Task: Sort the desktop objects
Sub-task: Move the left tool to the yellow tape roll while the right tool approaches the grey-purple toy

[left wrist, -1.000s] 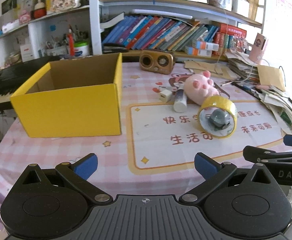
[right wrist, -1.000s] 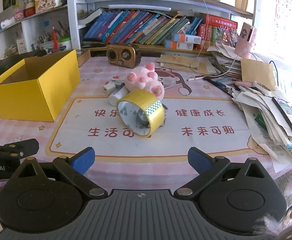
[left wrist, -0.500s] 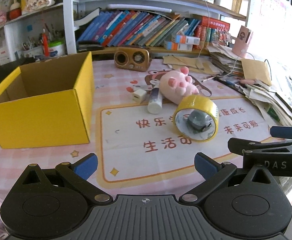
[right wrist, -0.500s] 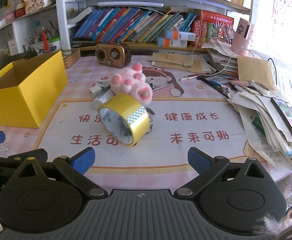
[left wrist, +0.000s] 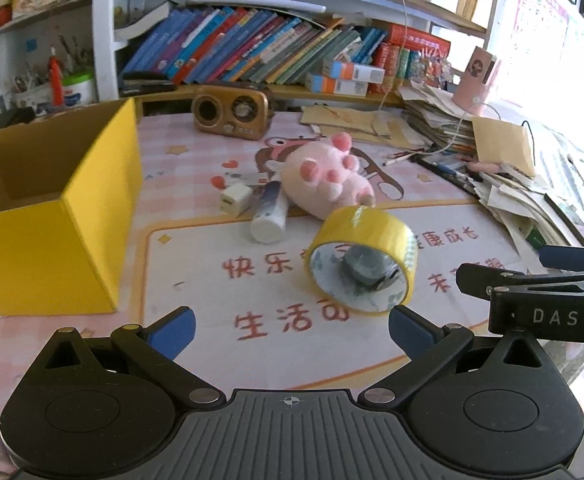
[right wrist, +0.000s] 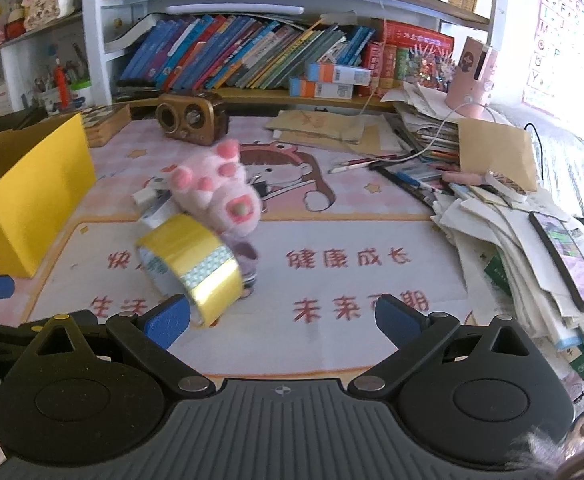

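Pink checked cloth covers the tabletop (left wrist: 180, 152), with a cartoon mat (right wrist: 352, 280) printed in red characters laid across its middle, and behind it a white shelf unit (left wrist: 104, 32) packed with a long row of slanted books (left wrist: 252, 52). Along the right side a heap of papers (right wrist: 504, 240) spills over, one phone (right wrist: 564, 260) lying on top of it. One open yellow cardboard box (left wrist: 52, 208) stands on the left, nothing visible inside. One brown retro speaker (left wrist: 232, 114) sits at the back edge. In the middle, a tight cluster: one pink plush toy (left wrist: 328, 180), one white tube (left wrist: 270, 216) lying just beside it, one small white charger block (left wrist: 234, 200) next to the tube, and one roll of yellow tape (left wrist: 362, 258) tipped up on its edge, leaning over a small grey object (left wrist: 366, 268) seen through its core. Two grippers are up: the left gripper (left wrist: 292, 326) hovers low in front of the tape roll, jaws spread wide and holding nothing; the right gripper (right wrist: 282, 314) is alongside, jaws equally spread and empty, its left blue fingertip (right wrist: 168, 320) overlapping the tape roll's lower edge in its own view, though contact cannot be told.
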Action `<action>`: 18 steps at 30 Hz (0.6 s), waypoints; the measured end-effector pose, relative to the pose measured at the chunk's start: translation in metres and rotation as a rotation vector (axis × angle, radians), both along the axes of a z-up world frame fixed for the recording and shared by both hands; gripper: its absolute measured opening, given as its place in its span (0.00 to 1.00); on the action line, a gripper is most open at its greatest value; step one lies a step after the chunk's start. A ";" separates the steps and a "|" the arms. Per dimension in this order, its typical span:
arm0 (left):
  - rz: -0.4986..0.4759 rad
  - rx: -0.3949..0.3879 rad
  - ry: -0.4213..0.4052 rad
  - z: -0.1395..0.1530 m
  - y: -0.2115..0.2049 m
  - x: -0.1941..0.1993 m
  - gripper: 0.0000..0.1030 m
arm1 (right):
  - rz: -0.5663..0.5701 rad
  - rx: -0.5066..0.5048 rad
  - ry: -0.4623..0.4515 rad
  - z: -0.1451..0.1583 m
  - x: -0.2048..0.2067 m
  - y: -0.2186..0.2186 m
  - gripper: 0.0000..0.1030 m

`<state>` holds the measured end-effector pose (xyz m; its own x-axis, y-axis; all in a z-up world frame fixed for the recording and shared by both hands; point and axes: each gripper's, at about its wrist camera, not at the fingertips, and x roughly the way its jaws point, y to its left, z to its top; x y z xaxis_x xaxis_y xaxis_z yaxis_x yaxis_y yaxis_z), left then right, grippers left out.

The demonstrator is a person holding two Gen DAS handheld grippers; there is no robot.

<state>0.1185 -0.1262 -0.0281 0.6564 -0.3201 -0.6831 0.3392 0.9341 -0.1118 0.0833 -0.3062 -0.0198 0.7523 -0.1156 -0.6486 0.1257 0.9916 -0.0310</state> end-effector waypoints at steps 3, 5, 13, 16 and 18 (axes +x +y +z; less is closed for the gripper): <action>-0.011 -0.013 0.019 -0.002 -0.010 0.009 1.00 | -0.012 -0.002 -0.001 0.000 0.005 -0.011 0.98; -0.017 -0.023 0.036 -0.004 -0.016 0.015 1.00 | -0.021 0.000 -0.001 0.000 0.008 -0.019 0.98; -0.037 -0.055 0.076 -0.014 -0.038 0.037 1.00 | -0.037 0.005 0.002 -0.001 0.023 -0.048 0.98; -0.060 -0.050 0.078 -0.023 -0.046 0.047 1.00 | -0.027 0.008 0.002 -0.001 0.030 -0.057 0.98; -0.081 -0.034 0.068 -0.028 -0.052 0.052 1.00 | -0.016 0.009 0.003 -0.002 0.034 -0.061 0.98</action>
<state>0.1708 -0.1784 -0.0563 0.5801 -0.3944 -0.7127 0.4042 0.8990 -0.1685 0.1177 -0.3675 -0.0213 0.7483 -0.1221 -0.6520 0.1416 0.9897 -0.0228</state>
